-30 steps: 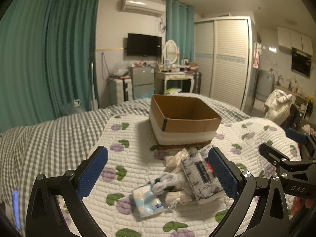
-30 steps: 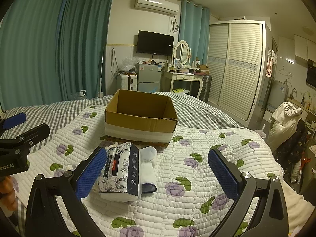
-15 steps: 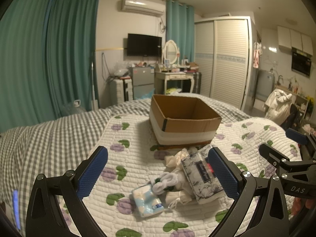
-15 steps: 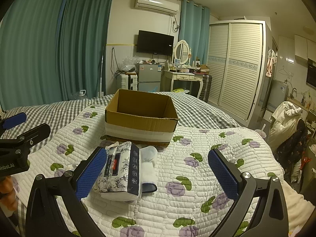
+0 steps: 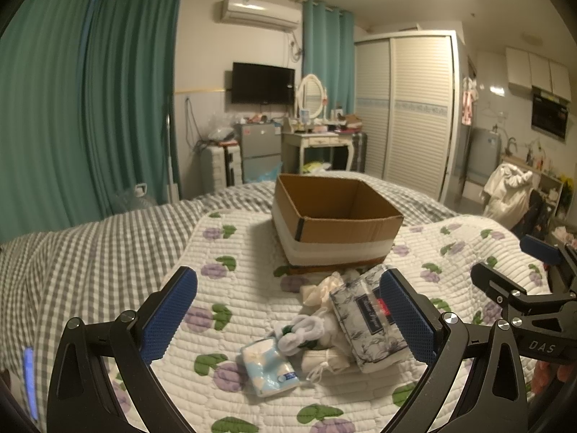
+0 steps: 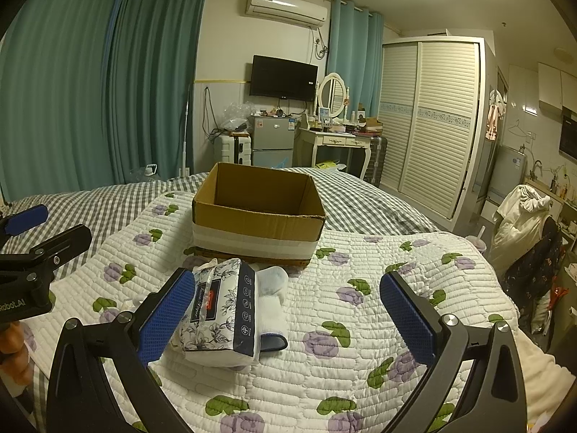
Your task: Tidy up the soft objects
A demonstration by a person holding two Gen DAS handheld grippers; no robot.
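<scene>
Left gripper (image 5: 288, 319) spread wide, nothing between pads. Right gripper (image 6: 287, 319) likewise wide, unloaded. Soft pile on quilt (image 6: 360, 379), just before box (image 5: 335, 218): tissue pack (image 5: 364, 321), blue packet (image 5: 268, 366), white socks (image 5: 301, 332), cream pouches (image 5: 324, 359) partly buried. Right pad hides pack edge. Box interior floor not visible.

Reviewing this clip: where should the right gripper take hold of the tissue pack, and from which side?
Grip the tissue pack across its two long sides, coming down from above. It lies flat on the quilt with the top bare; a sock crowds its right edge.
</scene>
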